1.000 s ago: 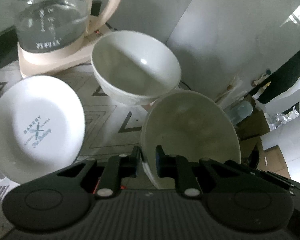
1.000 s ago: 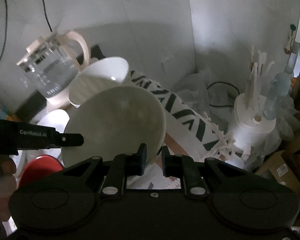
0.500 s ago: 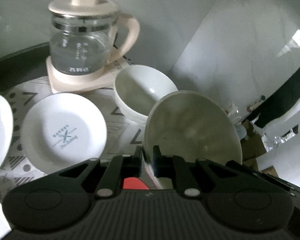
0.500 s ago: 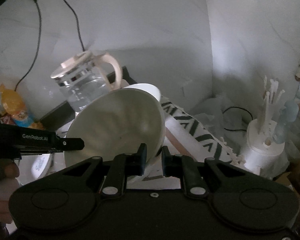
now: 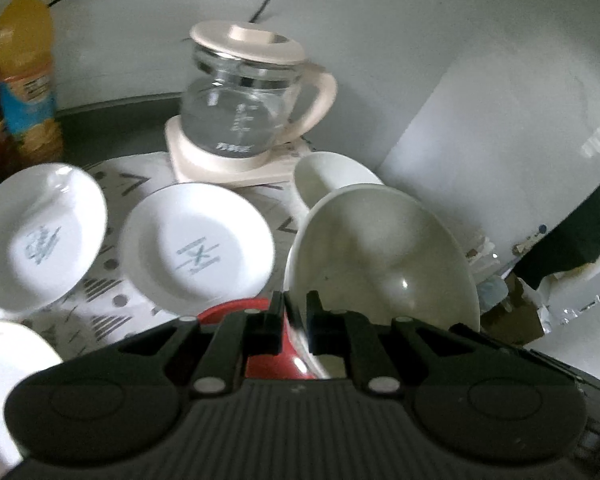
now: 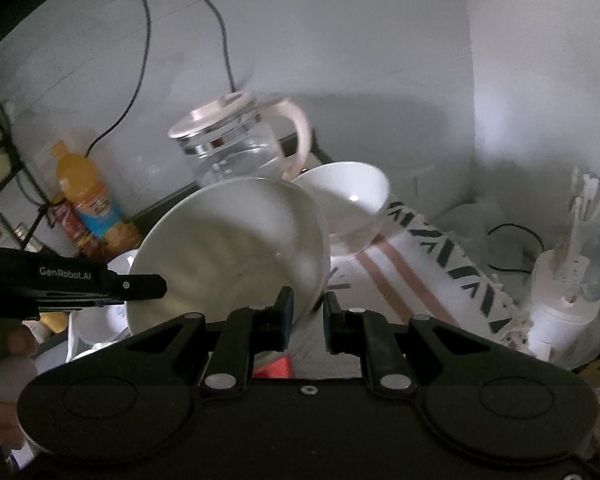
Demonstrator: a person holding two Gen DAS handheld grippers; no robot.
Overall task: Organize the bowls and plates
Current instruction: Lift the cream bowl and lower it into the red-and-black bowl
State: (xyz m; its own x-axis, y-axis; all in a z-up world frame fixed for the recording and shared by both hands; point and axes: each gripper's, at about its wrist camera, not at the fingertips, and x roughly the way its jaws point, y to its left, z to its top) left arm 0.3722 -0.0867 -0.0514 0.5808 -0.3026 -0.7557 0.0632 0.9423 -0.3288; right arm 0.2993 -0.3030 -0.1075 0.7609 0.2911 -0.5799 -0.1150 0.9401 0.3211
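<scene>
A cream bowl (image 5: 380, 256) hangs tilted above the table, held by both grippers on opposite sides of its rim. My left gripper (image 5: 296, 312) is shut on the bowl's near rim. In the right wrist view the same bowl (image 6: 228, 252) fills the middle, and my right gripper (image 6: 308, 312) is shut on its lower right rim. The left gripper (image 6: 140, 284) reaches in from the left edge there, with a hand behind it. A second white bowl (image 5: 332, 176) (image 6: 348, 196) stands on the cloth beyond. Two white printed plates (image 5: 196, 248) (image 5: 40, 236) lie to the left.
A glass kettle (image 5: 244, 112) (image 6: 236, 148) on its beige base stands at the back by the wall. An orange drink bottle (image 5: 24, 60) (image 6: 88, 196) is at the far left. A red dish (image 5: 272, 360) lies under my left gripper. A white stand (image 6: 564, 300) is at the right.
Both grippers have risen and drawn back with the cream bowl. The kettle and white bowl look farther off. A second plate and the orange bottle came into the left wrist view.
</scene>
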